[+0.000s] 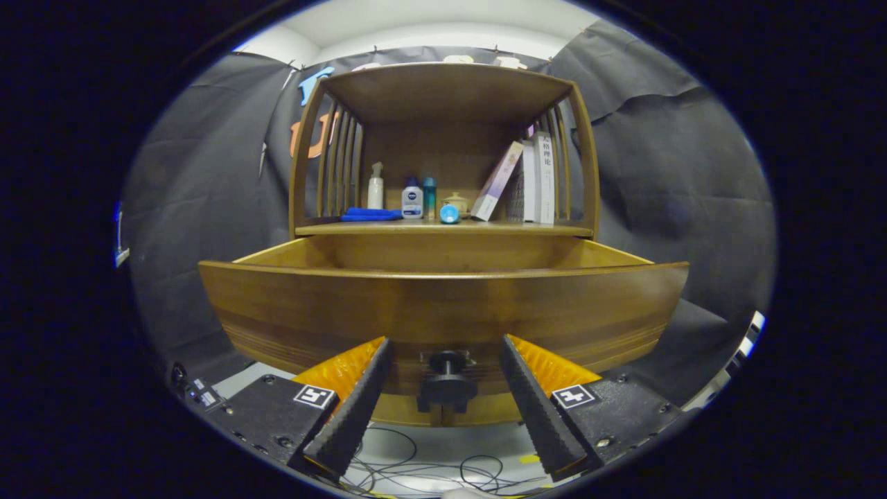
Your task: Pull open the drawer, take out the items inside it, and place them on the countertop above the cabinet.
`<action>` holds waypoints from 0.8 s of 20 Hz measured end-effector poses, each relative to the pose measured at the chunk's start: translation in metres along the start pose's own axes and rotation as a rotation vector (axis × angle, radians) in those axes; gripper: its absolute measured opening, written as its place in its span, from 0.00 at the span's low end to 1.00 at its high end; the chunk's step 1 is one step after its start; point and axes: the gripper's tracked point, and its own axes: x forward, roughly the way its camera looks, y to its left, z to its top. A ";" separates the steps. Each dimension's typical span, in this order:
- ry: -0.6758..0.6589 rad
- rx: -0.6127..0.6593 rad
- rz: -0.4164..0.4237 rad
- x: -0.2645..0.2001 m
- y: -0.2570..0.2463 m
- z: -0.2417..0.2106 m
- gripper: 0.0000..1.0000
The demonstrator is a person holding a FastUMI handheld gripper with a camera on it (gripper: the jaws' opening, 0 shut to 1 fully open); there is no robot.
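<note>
The wooden drawer (pixel 443 305) stands pulled out of the cabinet toward me, its curved front close ahead. A black round knob (pixel 447 388) sticks out from the lower middle of that front. My gripper (pixel 445 353) is open, its two black ribbed fingers (pixel 360 402) spread either side of the knob without touching it. The drawer's inside is hidden below its front rim. Above the drawer is the countertop (pixel 443 227), which carries a blue cloth (pixel 371 215), a white spray bottle (pixel 375 186), a white bottle (pixel 412 199), a teal bottle (pixel 429 197), a small blue item (pixel 449 214) and a small lidded pot (pixel 455 203).
Leaning and upright books (pixel 527 181) fill the right part of the countertop under the curved wooden top shelf (pixel 443 90). Slatted side rails (pixel 339 166) close the shelf on both sides. Cables (pixel 429 471) lie on the pale floor under the drawer.
</note>
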 end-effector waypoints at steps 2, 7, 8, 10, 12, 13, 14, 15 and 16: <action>0.000 0.010 0.002 -0.002 0.000 0.001 0.99; -0.026 0.013 0.002 0.002 0.003 0.004 0.99; -0.029 0.008 0.002 0.004 0.004 0.004 0.99; -0.031 -0.015 0.002 0.012 0.005 0.008 0.98; -0.027 -0.010 0.011 0.021 0.005 0.012 0.96; -0.026 -0.007 0.014 0.027 0.005 0.014 0.96; -0.027 -0.007 0.013 0.031 0.006 0.015 0.96; -0.028 -0.011 0.012 0.035 0.007 0.018 0.96; -0.029 -0.011 0.011 0.040 0.006 0.019 0.96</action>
